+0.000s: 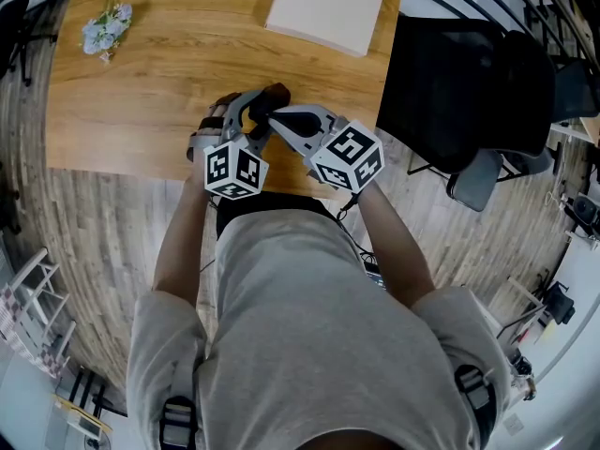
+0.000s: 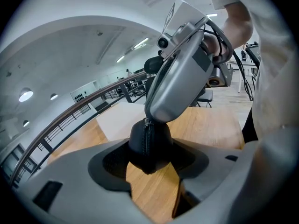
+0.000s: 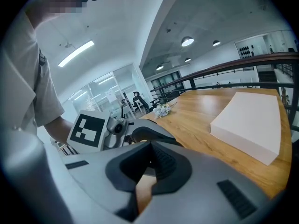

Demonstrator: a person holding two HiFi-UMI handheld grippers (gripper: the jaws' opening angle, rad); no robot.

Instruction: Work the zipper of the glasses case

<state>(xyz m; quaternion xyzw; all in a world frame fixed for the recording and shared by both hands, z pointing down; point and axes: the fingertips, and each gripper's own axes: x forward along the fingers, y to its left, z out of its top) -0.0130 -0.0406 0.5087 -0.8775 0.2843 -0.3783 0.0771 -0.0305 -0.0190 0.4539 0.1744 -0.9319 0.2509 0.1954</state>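
The dark glasses case stands on end between the pads of my left gripper, which is shut on it, with the zipper running up its near face. My right gripper comes down from above, and its closed tip meets the zipper's top end at the pull. In the right gripper view my right gripper has its jaws closed tight, and the pull is almost hidden between them. In the head view both grippers meet at the case over the table's front edge, the left gripper beside the right gripper.
A wooden table lies below. A white box sits at its far side and a small bunch of flowers at the far left. A black chair stands to the right of the table.
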